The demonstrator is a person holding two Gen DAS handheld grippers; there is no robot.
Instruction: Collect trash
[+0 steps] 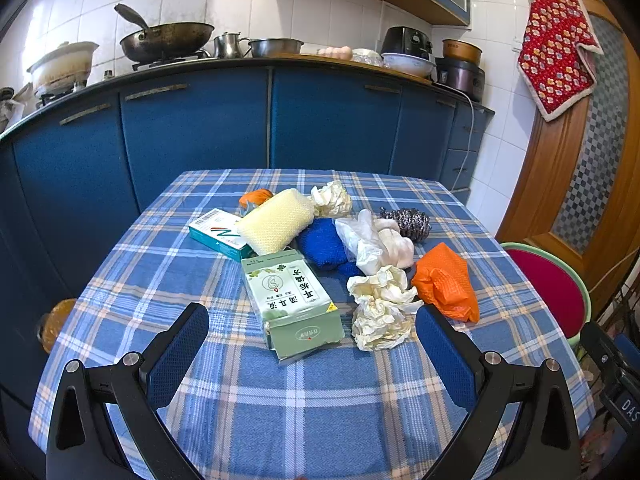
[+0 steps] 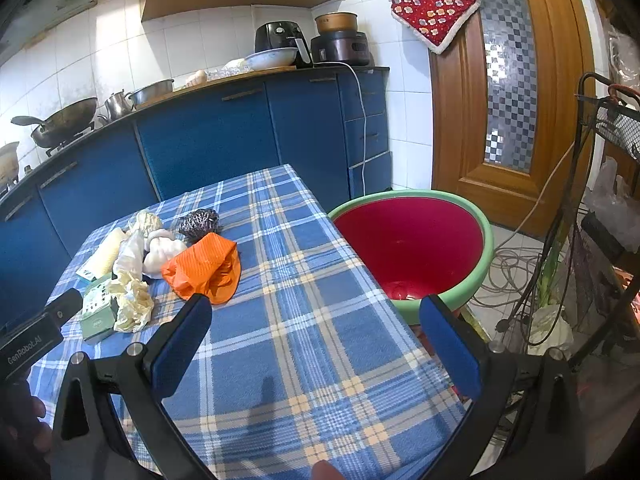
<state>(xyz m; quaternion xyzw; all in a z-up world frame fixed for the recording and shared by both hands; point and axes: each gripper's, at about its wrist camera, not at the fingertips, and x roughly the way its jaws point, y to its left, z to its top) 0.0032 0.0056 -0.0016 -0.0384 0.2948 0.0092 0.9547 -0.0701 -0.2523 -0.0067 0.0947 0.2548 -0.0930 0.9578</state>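
A heap of things lies on the blue plaid tablecloth [image 1: 280, 400]: a green carton [image 1: 292, 300], a teal box [image 1: 218, 232], a yellow sponge [image 1: 276, 220], a blue scrubber [image 1: 322, 242], crumpled paper wads [image 1: 380, 308], an orange cloth [image 1: 446, 282], a white plastic bag [image 1: 374, 242] and a steel scourer [image 1: 406, 222]. My left gripper [image 1: 312, 320] stands open just short of the carton and wads. My right gripper [image 2: 316, 312] hangs open over the table's right edge, empty, with the orange cloth [image 2: 204, 268] at its left fingertip. A red basin with a green rim [image 2: 412, 248] sits beside the table.
Blue cabinets [image 1: 200, 120] and a counter with a wok [image 1: 166, 40] and pots stand behind the table. A wooden door [image 2: 500, 120], tangled cables [image 2: 516, 268] and a wire rack [image 2: 612, 128] crowd the right side. An amber jar [image 1: 54, 324] sits low left.
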